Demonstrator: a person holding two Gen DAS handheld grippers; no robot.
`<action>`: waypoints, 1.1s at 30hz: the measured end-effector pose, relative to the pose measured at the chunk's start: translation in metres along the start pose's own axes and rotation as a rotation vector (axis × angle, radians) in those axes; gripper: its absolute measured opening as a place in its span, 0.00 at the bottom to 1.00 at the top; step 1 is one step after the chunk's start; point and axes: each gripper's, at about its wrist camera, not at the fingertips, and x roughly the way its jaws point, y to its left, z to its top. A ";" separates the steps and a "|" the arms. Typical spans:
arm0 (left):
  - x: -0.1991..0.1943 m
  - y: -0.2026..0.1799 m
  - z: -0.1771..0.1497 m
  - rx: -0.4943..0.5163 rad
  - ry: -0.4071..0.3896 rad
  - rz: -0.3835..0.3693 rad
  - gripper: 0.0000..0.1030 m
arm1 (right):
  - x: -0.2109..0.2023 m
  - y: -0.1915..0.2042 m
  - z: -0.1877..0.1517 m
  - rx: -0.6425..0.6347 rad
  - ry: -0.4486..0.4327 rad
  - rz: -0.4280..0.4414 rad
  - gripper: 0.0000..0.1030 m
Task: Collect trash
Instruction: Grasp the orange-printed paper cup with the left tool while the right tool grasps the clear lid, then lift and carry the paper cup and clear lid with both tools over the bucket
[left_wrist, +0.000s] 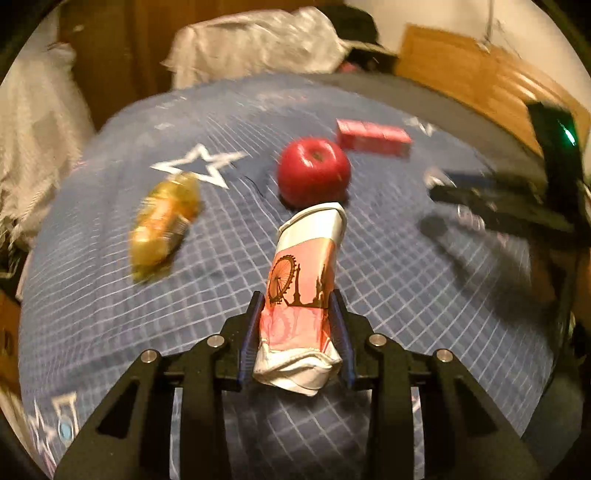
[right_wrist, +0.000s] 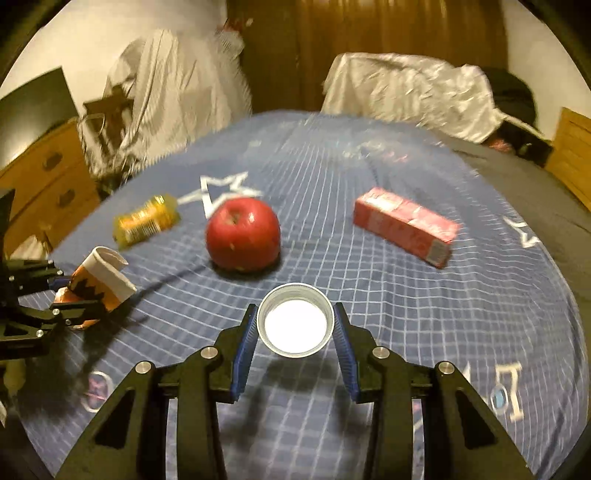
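Note:
My left gripper (left_wrist: 297, 321) is shut on a crushed paper cup (left_wrist: 306, 273) printed with a pink skyline and a ferris wheel; the cup sticks out forward above the blue bedspread (left_wrist: 110, 295). The same cup (right_wrist: 99, 280) and left gripper (right_wrist: 70, 299) show at the left of the right wrist view. My right gripper (right_wrist: 295, 325) is shut on a round metal lid (right_wrist: 295, 321), white inside, lifted off the cover. On the bedspread (right_wrist: 443, 332) lie a red apple (right_wrist: 242, 234), a yellow bottle (right_wrist: 146, 219) and a pink carton (right_wrist: 406, 225).
White covered furniture (right_wrist: 406, 92) stands behind the bed, with a wooden dresser (right_wrist: 48, 181) at the left. In the left wrist view the apple (left_wrist: 314, 171), bottle (left_wrist: 166, 225) and carton (left_wrist: 373, 138) lie ahead, and the right gripper (left_wrist: 498, 206) is blurred at right.

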 end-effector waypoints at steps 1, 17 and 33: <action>-0.006 -0.001 0.000 -0.025 -0.018 0.001 0.33 | -0.007 0.002 -0.001 0.006 -0.015 -0.004 0.40; -0.094 -0.051 -0.011 -0.220 -0.335 0.198 0.34 | -0.129 0.064 -0.025 0.026 -0.343 -0.180 0.40; -0.137 -0.078 -0.022 -0.225 -0.513 0.246 0.34 | -0.199 0.068 -0.043 0.035 -0.493 -0.170 0.40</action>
